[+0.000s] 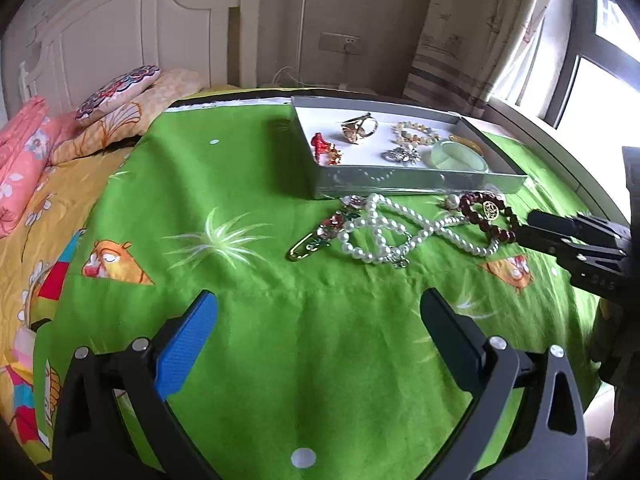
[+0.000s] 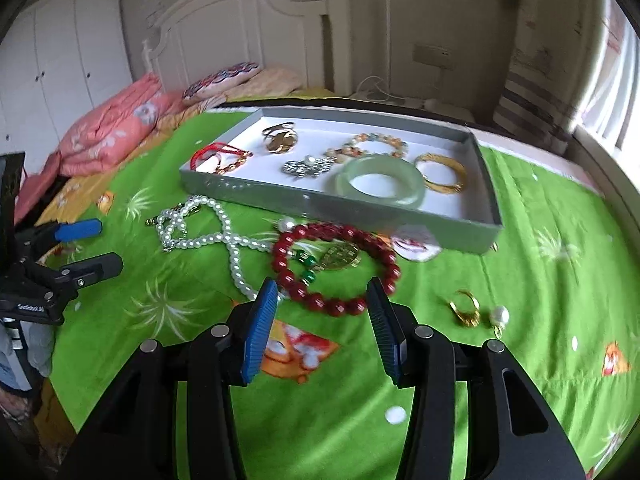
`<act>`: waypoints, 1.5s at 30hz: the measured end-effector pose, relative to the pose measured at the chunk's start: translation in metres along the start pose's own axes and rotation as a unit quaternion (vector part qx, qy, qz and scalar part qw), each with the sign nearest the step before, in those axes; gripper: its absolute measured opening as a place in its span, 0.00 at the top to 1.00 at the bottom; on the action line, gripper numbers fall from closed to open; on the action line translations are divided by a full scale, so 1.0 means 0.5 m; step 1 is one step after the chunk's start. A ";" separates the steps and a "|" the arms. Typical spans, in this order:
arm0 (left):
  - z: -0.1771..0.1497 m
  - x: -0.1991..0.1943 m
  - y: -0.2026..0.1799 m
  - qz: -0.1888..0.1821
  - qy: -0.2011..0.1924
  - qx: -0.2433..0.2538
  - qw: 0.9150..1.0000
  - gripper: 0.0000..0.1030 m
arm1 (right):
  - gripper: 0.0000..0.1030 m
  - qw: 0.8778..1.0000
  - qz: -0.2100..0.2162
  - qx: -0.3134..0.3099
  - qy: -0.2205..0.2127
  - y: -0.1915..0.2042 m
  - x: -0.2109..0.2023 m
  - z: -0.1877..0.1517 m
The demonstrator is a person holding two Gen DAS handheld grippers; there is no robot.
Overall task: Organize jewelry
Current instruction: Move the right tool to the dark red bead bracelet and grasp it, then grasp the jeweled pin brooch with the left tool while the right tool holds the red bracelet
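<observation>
Nearest the right wrist camera, the right gripper [image 2: 322,300] stood partly spread above the green patterned bedspread [image 2: 520,360], its blue ribbed pads [image 2: 262,328] clear of everything and holding nothing; the near arc of the dark red beaded bracelet with a gold coin charm [image 2: 336,268] lay just beyond its tips. The left gripper [image 1: 318,312] was spread wide over bare cloth, likewise holding nothing. To the right of the red bracelet lay a small gold ring [image 2: 466,308] and, just beside it, a single pearl earring [image 2: 500,316]. To the left of the bracelet, the long white pearl necklace [image 2: 208,236] sprawled in crossed loops, one strand running up against the bracelet's beads. In the left view a gold safety-pin brooch with coloured stones [image 1: 320,236] lay partly under the pearls. Farther back sat the shallow grey cardboard tray with a white floor [image 2: 320,202], containing a pale green jade bangle [image 2: 380,180], a gold bangle [image 2: 440,172], a pastel beaded bracelet [image 2: 368,144], a silver rhinestone brooch [image 2: 308,168], a large gold ring [image 2: 280,138] and a red cord bracelet [image 2: 218,158].
</observation>
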State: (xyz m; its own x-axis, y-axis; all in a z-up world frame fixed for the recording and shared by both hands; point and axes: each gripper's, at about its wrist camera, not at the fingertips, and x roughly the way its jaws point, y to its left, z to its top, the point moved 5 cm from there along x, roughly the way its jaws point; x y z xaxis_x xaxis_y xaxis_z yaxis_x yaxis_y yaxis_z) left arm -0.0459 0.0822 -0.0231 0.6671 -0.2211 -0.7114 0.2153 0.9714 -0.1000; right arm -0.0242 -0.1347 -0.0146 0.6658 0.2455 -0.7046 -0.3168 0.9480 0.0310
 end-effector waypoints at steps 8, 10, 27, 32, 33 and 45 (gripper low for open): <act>-0.005 0.006 0.003 -0.020 0.009 -0.011 1.000 0.03 | 0.59 0.996 -0.020 -0.084 0.024 0.067 0.045 0.024; -0.005 0.002 0.010 -0.024 0.004 -0.022 0.999 0.03 | 0.63 0.995 -0.025 -0.097 0.030 0.074 0.058 0.025; -0.007 0.000 0.006 -0.025 0.008 -0.014 1.000 0.03 | 0.90 0.997 0.023 0.046 -0.056 -0.046 -0.043 0.014; -0.007 0.007 0.011 -0.022 0.016 -0.020 0.999 0.03 | 0.90 0.980 0.090 0.144 -0.103 -0.106 -0.088 -0.011; -0.007 0.008 0.012 -0.022 0.017 -0.021 0.999 0.03 | 0.90 0.977 0.099 0.156 -0.110 -0.113 -0.094 -0.016; 0.026 0.040 0.040 0.073 0.046 0.036 0.996 0.35 | 0.89 0.966 0.126 0.182 -0.131 -0.130 -0.111 -0.036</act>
State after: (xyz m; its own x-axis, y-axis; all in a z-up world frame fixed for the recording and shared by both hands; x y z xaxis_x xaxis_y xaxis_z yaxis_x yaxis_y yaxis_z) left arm -0.0190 0.0962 -0.0304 0.6283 -0.0659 -0.7752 0.1736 0.9832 0.0572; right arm -0.0527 -0.2136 0.0099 0.7616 0.4760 -0.4397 -0.2641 0.8477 0.4601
